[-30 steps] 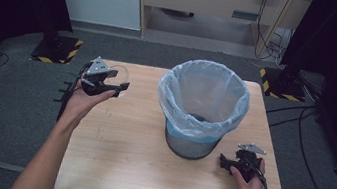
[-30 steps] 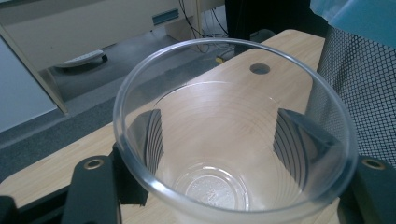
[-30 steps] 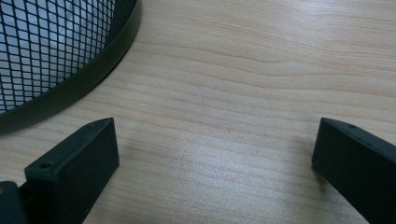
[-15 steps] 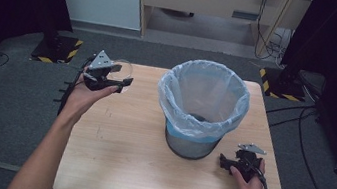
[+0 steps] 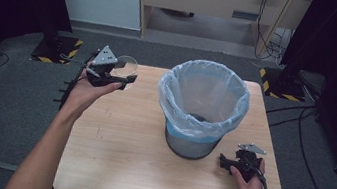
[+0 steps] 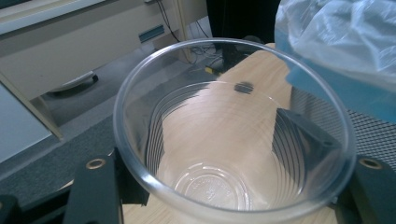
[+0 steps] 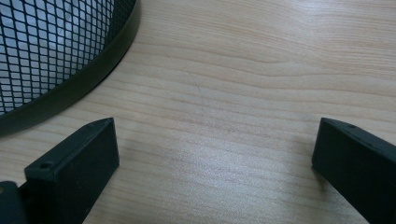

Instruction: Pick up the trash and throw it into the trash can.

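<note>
Gripping the clear plastic cup [image 6: 233, 140], the left gripper [image 5: 117, 78] has lifted it off the wooden table [image 5: 121, 158] near the far left corner, so dropping it into the blue-lined mesh bin [image 5: 201, 110] probably comes next. The right gripper [image 5: 225, 159] rests spread and empty near the right edge.

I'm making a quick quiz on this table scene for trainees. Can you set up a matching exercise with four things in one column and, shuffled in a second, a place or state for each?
Things:
1. clear plastic cup
2. mesh bin
3. left tool
4. right tool

Places or states:
a. open, low over bare wood beside the bin
b. lined with a pale blue bag, standing on the table
c. shut on the cup
d. held upright above the table's far left corner

Pairs: 1-d, 2-b, 3-c, 4-a
</note>
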Available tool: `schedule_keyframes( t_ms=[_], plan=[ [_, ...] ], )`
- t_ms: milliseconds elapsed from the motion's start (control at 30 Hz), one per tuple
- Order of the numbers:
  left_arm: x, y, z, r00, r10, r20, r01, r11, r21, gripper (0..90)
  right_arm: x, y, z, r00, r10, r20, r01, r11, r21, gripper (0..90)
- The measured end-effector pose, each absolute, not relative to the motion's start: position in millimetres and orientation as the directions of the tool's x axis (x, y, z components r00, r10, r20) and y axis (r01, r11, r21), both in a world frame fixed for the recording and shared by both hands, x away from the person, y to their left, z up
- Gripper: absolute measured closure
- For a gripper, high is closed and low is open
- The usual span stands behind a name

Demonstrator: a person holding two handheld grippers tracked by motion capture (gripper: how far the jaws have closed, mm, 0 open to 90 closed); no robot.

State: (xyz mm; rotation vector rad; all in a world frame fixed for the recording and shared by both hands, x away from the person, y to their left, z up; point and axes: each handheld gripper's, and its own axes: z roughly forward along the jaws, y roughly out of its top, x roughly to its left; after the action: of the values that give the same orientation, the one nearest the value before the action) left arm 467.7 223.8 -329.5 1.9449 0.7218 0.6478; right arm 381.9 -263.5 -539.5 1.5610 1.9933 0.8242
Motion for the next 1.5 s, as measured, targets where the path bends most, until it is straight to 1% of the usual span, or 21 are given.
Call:
schedule_keyframes(
  t_ms=[500, 767, 900, 1133, 1267, 1500],
  plan=[
    [459, 224, -306, 0.699, 0.700, 0.147, 0.189, -0.379, 0.906, 34.6, 382, -263, -539, -0.238, 0.971, -0.002, 0.686, 0.170, 0.708, 0.6],
    [453, 224, -284, 0.688, 0.701, 0.185, 0.162, -0.397, 0.904, 35.0, 382, -263, -540, -0.237, 0.971, -0.002, 0.685, 0.169, 0.709, 0.6],
    [449, 221, -275, 0.696, 0.696, 0.174, 0.170, -0.395, 0.903, 35.0, 382, -263, -540, -0.238, 0.971, -0.003, 0.684, 0.170, 0.709, 0.6],
    [443, 212, -257, 0.713, 0.678, 0.177, 0.151, -0.395, 0.906, 35.2, 382, -263, -540, -0.237, 0.972, -0.001, 0.685, 0.168, 0.709, 0.6],
    [445, 207, -253, 0.723, 0.668, 0.175, 0.147, -0.396, 0.906, 35.1, 382, -263, -540, -0.237, 0.972, -0.002, 0.685, 0.168, 0.709, 0.6],
    [453, 188, -247, 0.743, 0.643, 0.186, 0.139, -0.420, 0.897, 35.0, 382, -263, -540, -0.236, 0.972, -0.002, 0.685, 0.168, 0.709, 0.6]
  ],
)
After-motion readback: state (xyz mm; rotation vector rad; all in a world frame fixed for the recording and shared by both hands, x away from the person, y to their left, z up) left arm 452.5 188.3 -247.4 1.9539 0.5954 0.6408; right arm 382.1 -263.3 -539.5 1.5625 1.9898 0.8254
